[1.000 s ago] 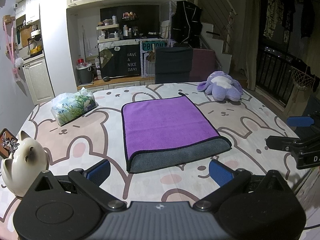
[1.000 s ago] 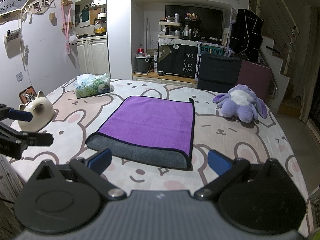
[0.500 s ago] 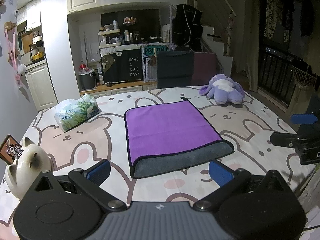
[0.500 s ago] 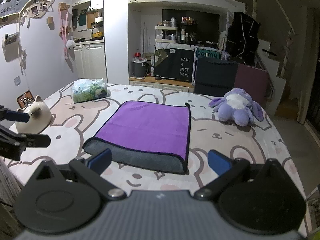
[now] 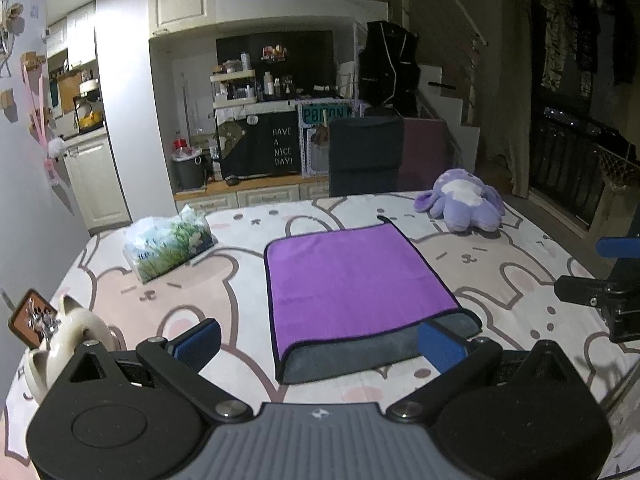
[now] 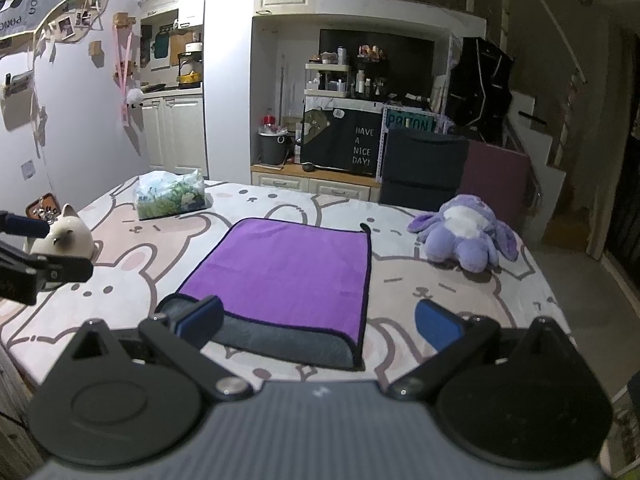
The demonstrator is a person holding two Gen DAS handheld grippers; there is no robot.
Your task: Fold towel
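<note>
A purple towel [image 5: 352, 280] with a grey underside lies folded on the table, its grey fold edge nearest me. It also shows in the right wrist view [image 6: 288, 276]. My left gripper [image 5: 320, 346] is open and empty, held above the table's near edge in front of the fold. My right gripper [image 6: 320, 322] is open and empty, at the near edge facing the towel's right half. Each gripper shows at the edge of the other's view: the right gripper [image 5: 608, 280] and the left gripper [image 6: 28, 260].
A tissue pack [image 5: 170, 242] lies at the back left. A white cat figurine [image 5: 68, 340] stands at the near left with a small framed item beside it. A purple plush toy [image 5: 464, 204] lies at the back right. A dark chair [image 5: 364, 156] stands behind the bunny-print table [image 5: 500, 264].
Both grippers have drawn back and risen from the towel, so it looks smaller and farther. The towel has not moved.
</note>
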